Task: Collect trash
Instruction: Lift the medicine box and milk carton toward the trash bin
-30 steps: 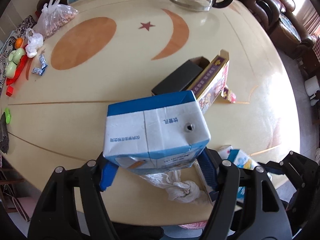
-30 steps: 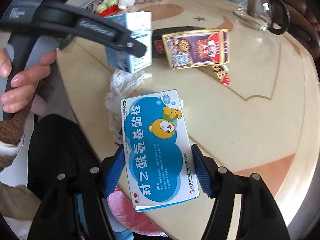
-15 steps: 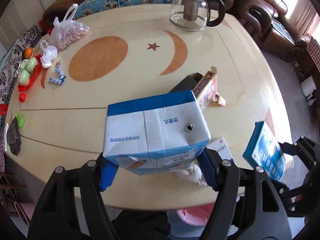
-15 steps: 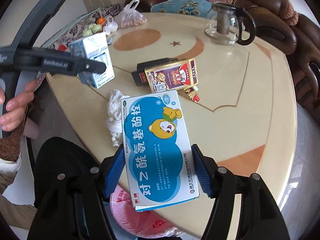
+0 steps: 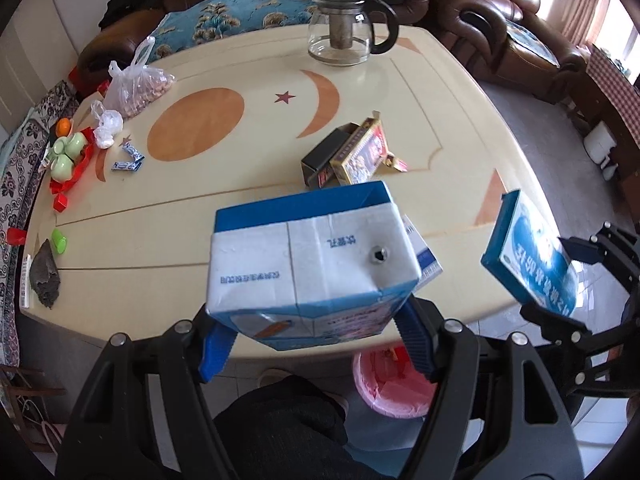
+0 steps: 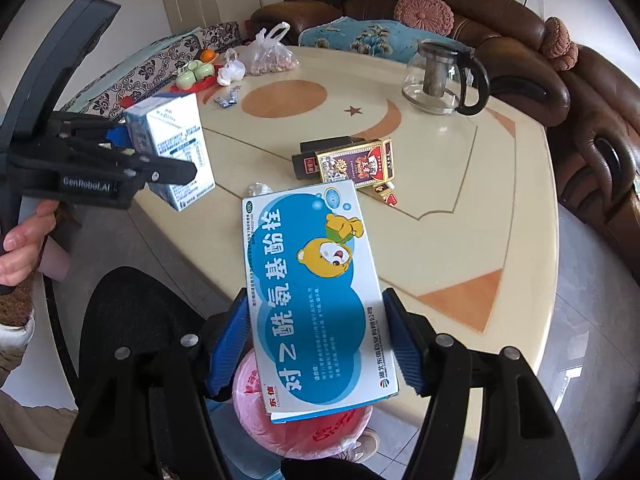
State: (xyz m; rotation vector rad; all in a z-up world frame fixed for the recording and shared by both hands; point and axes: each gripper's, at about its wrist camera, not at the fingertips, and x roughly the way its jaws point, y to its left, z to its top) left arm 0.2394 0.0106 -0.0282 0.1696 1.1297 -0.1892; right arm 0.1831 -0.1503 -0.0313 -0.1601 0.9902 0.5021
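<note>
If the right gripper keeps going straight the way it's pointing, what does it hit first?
Probably the pink-lined trash bin on the floor, just off the table edge; it shows right beneath the held medicine box, though depth is unclear.

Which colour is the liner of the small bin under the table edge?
Pink liner of the small bin, best in the right wrist view.

A cream table (image 5: 440, 92) fronts a brown leather sofa (image 6: 580, 92) — daylight from a window (image 5: 616, 20), grey tiled floor (image 6: 592, 320).
</note>
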